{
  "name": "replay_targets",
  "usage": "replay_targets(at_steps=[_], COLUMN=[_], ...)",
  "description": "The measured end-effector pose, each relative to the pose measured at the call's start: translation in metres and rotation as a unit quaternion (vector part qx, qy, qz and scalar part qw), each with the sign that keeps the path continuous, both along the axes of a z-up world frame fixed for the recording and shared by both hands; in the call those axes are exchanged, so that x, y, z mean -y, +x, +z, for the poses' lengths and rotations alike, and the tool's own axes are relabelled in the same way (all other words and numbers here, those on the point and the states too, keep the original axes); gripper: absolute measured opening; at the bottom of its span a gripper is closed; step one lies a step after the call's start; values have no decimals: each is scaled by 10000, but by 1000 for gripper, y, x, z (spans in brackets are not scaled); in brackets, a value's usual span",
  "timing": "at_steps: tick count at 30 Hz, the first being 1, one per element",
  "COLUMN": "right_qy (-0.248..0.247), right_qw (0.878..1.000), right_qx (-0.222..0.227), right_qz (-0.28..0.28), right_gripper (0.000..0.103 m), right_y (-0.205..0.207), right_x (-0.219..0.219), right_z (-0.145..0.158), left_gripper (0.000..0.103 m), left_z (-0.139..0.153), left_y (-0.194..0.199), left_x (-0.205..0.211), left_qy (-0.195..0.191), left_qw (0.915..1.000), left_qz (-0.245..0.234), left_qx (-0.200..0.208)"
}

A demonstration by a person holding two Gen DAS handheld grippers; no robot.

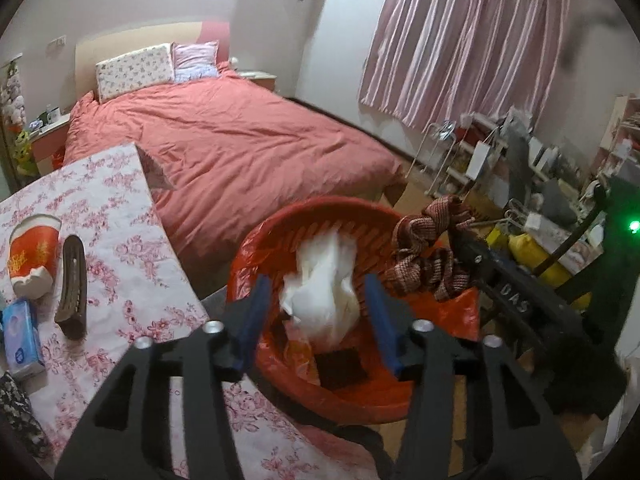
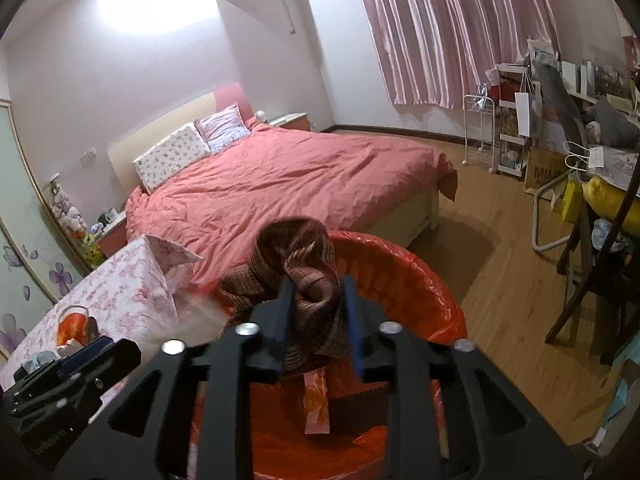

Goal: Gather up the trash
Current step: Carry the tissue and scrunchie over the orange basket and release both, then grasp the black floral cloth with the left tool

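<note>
Left of the red basket [image 1: 256, 248], a paper cup [image 1: 34, 256] lies on the floral table [image 1: 132, 264]. Over the basket, the left gripper [image 1: 318, 312] stands spread around white plastic [image 1: 324, 284], seemingly untouching. The right gripper [image 2: 318, 312] clamps a brown patterned cloth [image 2: 296, 256] above the rim.

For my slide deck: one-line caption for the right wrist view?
Right hand-held gripper holds a brown checked cloth over the red-lined trash basket beside the bed.

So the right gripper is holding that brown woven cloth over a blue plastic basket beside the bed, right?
Not quite: the basket is red-orange and lined with an orange bag, not blue. The right wrist view shows the right gripper holding the brown woven cloth over it, beside the bed.
</note>
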State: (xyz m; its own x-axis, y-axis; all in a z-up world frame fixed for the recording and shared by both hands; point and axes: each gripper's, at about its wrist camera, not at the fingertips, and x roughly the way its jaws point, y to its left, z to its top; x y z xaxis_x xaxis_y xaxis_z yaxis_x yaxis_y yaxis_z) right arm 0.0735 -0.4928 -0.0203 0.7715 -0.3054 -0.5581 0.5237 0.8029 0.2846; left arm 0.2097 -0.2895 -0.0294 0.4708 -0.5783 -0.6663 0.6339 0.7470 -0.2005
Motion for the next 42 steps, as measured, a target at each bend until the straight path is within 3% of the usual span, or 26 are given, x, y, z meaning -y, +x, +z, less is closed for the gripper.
replay_targets(at_steps=[5,12,17,27,33,38,42], right_qy=[-44,-109,-250,-491,-545,-527,-504], right_qw=[9999,9998,9990,9912,9850,9809,9784], right_qx=[-94,-110,-107,-220,-375,-542,-643], right_qz=[-2,80,363,1206,1593,1790,1898], right_gripper=[48,52,52,54,55,55,55], right_y=[-2,1,10,28,38,46,51], right_x=[-1,-8,-37,-108,-144,-165,-177], right_z=[-2,10,22,28,20,12,7], left_gripper=[58,64,65,73,77,77,67], left_z=[-9,-1,6,11,-13,-34,-43], left_y=[7,4,0,-5,3,10,15], left_x=[-16,-63,-113,-223,-267,-273,-270], left_qy=[145,213,260,360,485,539,480], left_qw=[9997,9978,9942,9775,9674,9650,9659], left_qz=[199,603,1014,2046,2487,2549,2504], left_qx=[1,160,236,364,18,-291,-444])
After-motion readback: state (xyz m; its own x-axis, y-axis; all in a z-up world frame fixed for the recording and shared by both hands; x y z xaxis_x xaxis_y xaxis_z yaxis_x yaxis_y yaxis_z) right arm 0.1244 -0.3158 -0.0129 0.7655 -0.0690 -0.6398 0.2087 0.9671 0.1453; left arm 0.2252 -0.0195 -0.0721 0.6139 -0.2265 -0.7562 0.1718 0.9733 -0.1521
